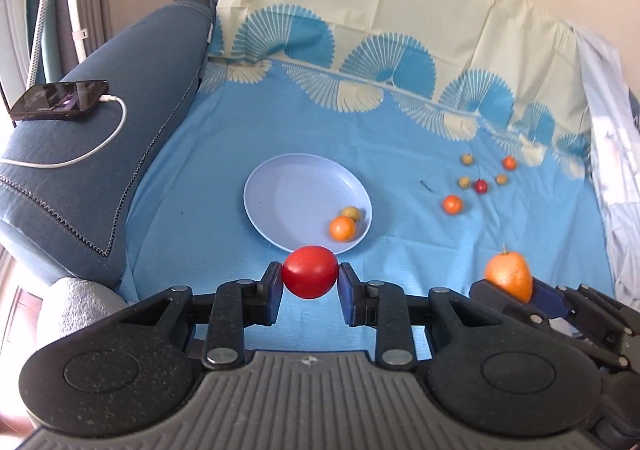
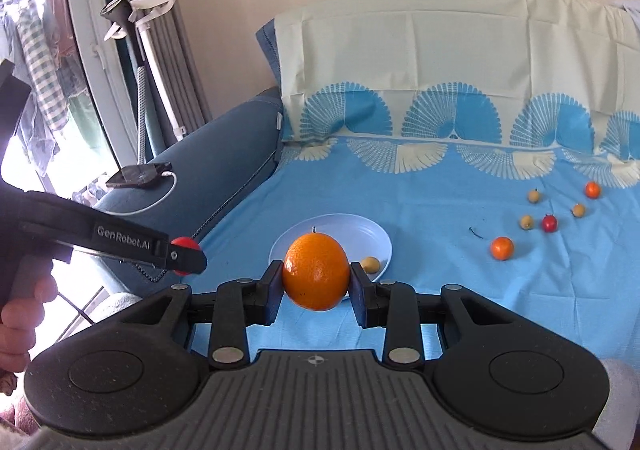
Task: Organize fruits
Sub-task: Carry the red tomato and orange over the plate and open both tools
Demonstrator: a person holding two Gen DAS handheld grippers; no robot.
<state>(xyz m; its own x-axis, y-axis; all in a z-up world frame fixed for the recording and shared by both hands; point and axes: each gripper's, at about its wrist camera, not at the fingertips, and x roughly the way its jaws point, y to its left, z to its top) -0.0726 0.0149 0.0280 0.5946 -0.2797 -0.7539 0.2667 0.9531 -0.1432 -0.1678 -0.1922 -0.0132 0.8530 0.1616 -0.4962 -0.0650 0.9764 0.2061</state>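
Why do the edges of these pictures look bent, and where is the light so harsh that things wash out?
Both wrist views are fisheye, so the sofa arm and the gripper bodies bow and the frame corners go dark. In the right wrist view, daylight from the window at left blows out to white. In the left wrist view, the orange in the right gripper looks slightly blurred, while the red fruit stays sharp.

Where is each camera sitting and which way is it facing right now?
Left wrist: rides the left gripper, facing down over the red fruit it clamps toward the plate; the right gripper's fingers show at right.
Right wrist: rides the right gripper, clamping the orange, facing the sofa back; a hand shows at left.
Shared: plate, loose fruits.
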